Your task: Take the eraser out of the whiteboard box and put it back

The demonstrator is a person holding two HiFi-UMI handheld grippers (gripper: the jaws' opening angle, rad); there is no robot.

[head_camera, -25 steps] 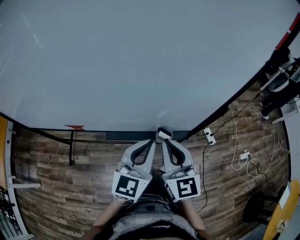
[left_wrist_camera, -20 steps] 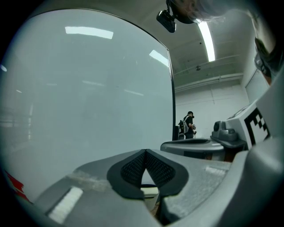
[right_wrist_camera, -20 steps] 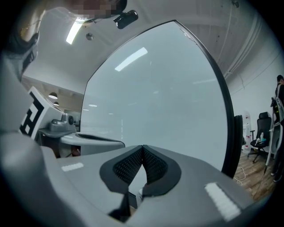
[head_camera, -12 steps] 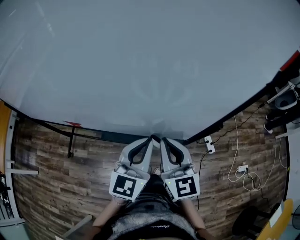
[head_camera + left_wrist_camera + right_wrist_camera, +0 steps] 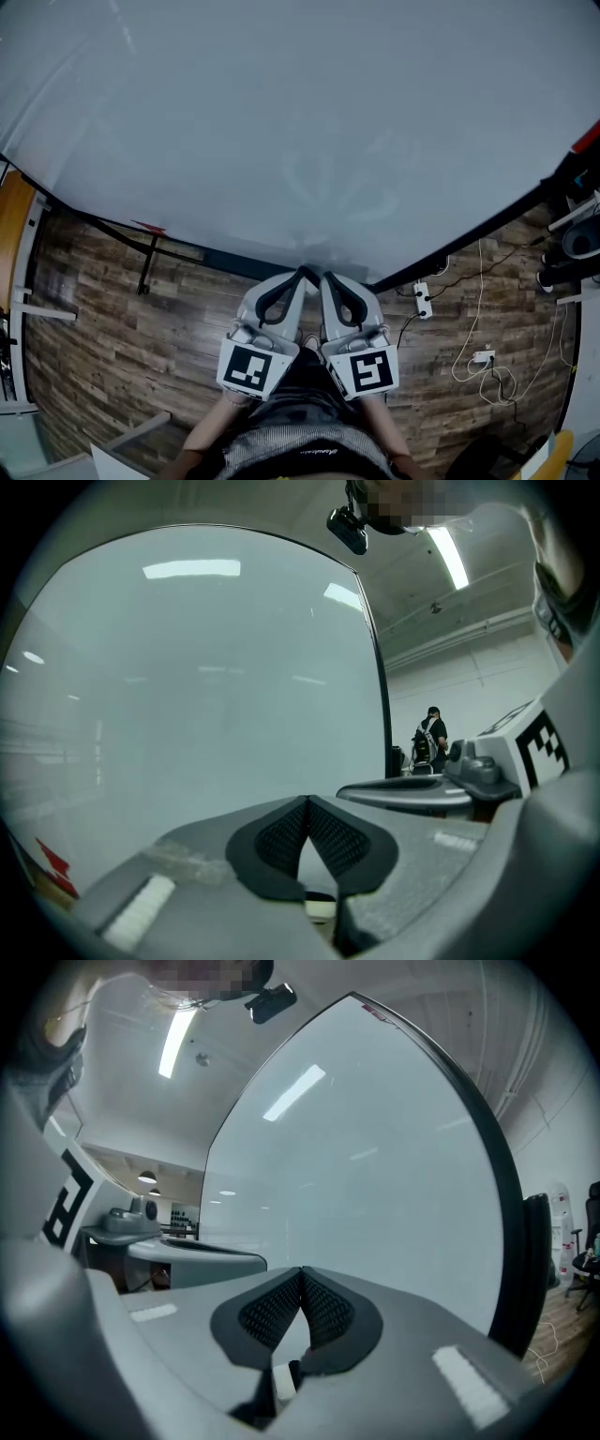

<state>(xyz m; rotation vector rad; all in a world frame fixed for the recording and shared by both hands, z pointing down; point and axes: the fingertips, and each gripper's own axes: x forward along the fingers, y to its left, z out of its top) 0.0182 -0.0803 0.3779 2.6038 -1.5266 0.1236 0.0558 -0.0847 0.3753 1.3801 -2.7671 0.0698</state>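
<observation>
The whiteboard (image 5: 281, 122) fills most of the head view, and it stands close ahead in the left gripper view (image 5: 187, 686) and the right gripper view (image 5: 375, 1176). No eraser or box shows in any view. My left gripper (image 5: 302, 274) and right gripper (image 5: 325, 277) sit side by side, tips at the board's lower edge. The left gripper (image 5: 307, 801) is shut, its ribbed pads meeting with nothing between them. The right gripper (image 5: 301, 1271) is shut and empty too. A small red mark (image 5: 150, 228) lies at the board's bottom edge, off to the left (image 5: 53, 866).
Wood floor (image 5: 112, 309) lies below the board. A black stand leg (image 5: 148, 267) drops at the left. A power strip (image 5: 422, 300) and white cables (image 5: 483, 356) lie on the floor at the right. A person (image 5: 431, 738) stands far off beyond the board's edge.
Both grippers have moved together up to the board's lower edge, and the view has swung with them. A small pale thing seen at their tips a second ago no longer shows.
</observation>
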